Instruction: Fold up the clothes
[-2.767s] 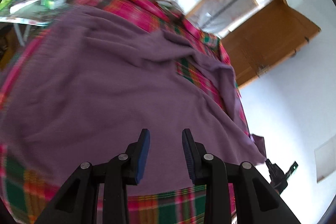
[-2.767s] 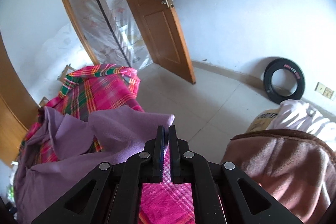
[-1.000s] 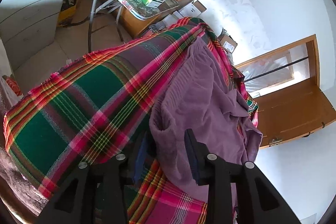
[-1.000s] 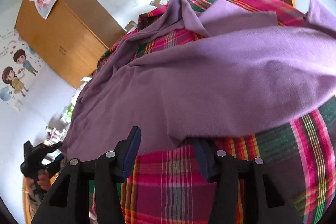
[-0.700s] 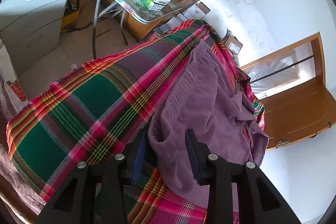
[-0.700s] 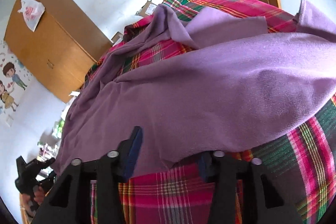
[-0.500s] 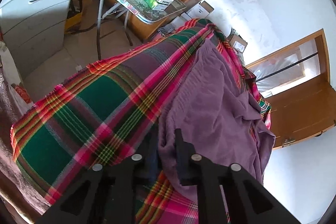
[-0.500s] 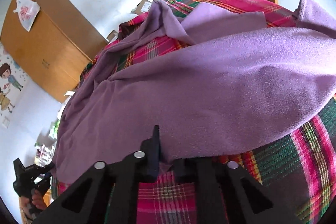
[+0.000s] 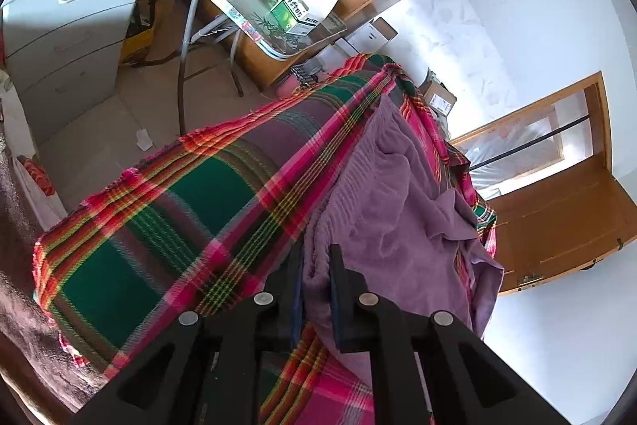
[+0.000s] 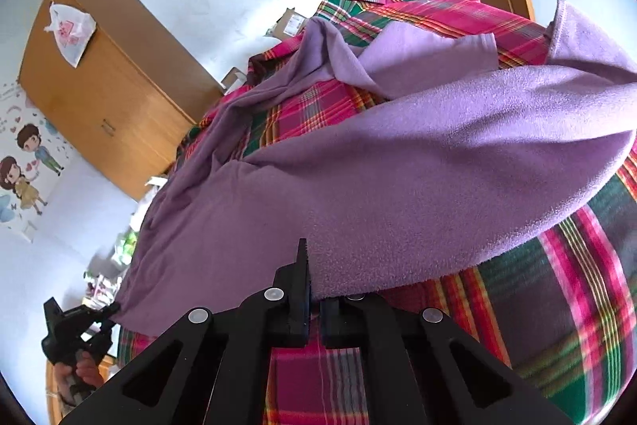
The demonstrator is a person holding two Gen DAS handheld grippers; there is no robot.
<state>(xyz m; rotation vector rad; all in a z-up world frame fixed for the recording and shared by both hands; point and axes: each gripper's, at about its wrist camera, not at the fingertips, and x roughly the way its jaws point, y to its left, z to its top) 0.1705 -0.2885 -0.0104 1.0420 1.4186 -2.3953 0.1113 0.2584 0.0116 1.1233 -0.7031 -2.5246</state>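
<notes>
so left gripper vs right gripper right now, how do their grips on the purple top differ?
The left gripper pinches a bunched, ribbed corner of the purple garment; the right gripper clamps a flat stretch of its hem. Fabric fills the gap between the left jaws, while cloth drapes over and hides one finger of the right gripper. Both are shut on the same garment, low over the plaid blanket.

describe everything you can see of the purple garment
The purple garment looks like soft fleece, lighter on one face. It lies spread and rumpled over a plaid blanket, with a sleeve-like part folded across further back. The left gripper pinches one bunched corner, and the right gripper clamps another edge of its hem.
</notes>
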